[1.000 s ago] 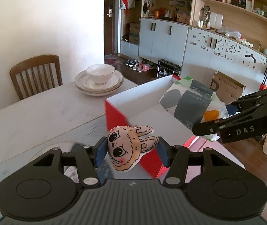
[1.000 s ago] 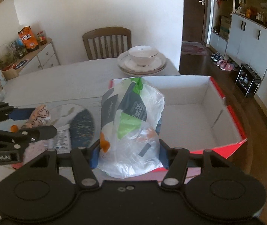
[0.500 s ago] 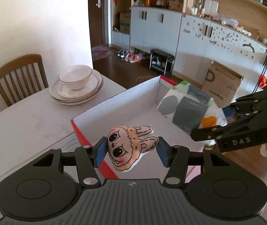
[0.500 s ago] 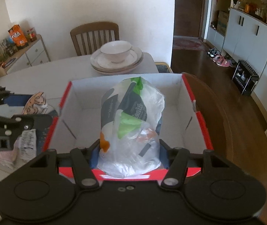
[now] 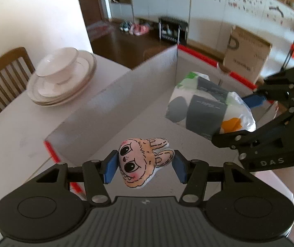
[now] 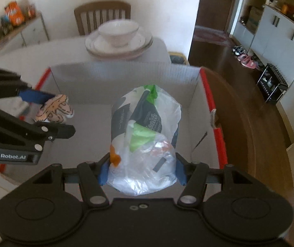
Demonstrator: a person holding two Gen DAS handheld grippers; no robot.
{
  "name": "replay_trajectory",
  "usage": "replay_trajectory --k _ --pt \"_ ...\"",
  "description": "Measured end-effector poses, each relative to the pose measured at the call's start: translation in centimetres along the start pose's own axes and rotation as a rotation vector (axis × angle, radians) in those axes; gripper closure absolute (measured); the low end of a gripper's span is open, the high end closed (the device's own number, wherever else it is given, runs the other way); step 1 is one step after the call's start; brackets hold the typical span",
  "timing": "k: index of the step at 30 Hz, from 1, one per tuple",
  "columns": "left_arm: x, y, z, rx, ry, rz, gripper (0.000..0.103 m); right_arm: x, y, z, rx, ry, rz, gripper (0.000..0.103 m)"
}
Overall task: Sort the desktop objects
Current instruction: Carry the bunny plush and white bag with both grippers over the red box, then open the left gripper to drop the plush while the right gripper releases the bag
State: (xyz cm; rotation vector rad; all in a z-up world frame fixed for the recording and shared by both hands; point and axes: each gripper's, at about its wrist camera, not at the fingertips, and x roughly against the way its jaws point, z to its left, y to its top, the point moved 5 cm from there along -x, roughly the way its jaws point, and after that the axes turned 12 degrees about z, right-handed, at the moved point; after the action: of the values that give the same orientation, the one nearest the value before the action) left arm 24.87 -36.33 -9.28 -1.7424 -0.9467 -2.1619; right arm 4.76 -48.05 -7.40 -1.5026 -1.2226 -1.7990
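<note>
My left gripper (image 5: 145, 169) is shut on a small pink plush bunny face (image 5: 140, 162) and holds it above the floor of a red-edged cardboard box (image 5: 114, 100). The bunny also shows in the right wrist view (image 6: 54, 109), at the box's left side. My right gripper (image 6: 142, 173) is shut on a plastic-wrapped tissue pack (image 6: 145, 133) and holds it over the middle of the box (image 6: 126, 72). The pack shows in the left wrist view (image 5: 206, 107) with the right gripper (image 5: 248, 117) around it.
A bowl on stacked plates (image 6: 119, 39) stands on the white table beyond the box, also in the left wrist view (image 5: 61, 76). A wooden chair (image 6: 102, 16) is behind it. A brown cardboard carton (image 5: 246, 53) sits on the floor to the right.
Both grippers have moved forward over the box with their objects. The bunny went from above the near red wall to inside the box; the tissue pack now hangs over the box's interior.
</note>
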Motion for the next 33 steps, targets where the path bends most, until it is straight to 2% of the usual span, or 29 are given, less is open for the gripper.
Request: replay_trajectory --k 4,8,11,16,22,27,31,33 --pt "-1.9 0.8 -0.5 -0.028 -0.028 0.077 0.048 -1.9 0.8 -0.5 0.010 -0.022 0.059 0.043" --pt "-3.6 1.1 -1.0 -0.044 -0.036 0.134 0.048 -3.2 1.5 -0.4 0.057 -0.061 0.081 0.043" --pt "-4.9 1.0 -0.9 -0.058 -0.024 0.178 0.048 -4.2 1.8 -0.1 0.099 -0.048 0.119 0.043" --pt "-6.1 0.9 -0.5 -0.041 -0.061 0.246 0.048 -5.4 1.8 0.4 0.145 -0.032 0.172 0.043" --pt "-7.6 0.6 -0.6 -0.033 -0.075 0.331 0.047 -6.7 1.9 0.4 0.150 -0.028 0.225 0.042" --pt "-8.4 0.1 -1.1 -0.060 -0.040 0.376 0.047 -6.9 2.0 0.2 0.152 -0.025 0.232 0.039" --pt "-8.4 -0.2 -1.4 -0.068 -0.041 0.382 0.046 -6.7 1.8 0.3 0.153 -0.009 0.228 0.034" --pt "-8.3 -0.5 -1.4 -0.065 -0.039 0.388 0.041 -6.3 2.0 0.4 0.164 -0.005 0.221 0.031"
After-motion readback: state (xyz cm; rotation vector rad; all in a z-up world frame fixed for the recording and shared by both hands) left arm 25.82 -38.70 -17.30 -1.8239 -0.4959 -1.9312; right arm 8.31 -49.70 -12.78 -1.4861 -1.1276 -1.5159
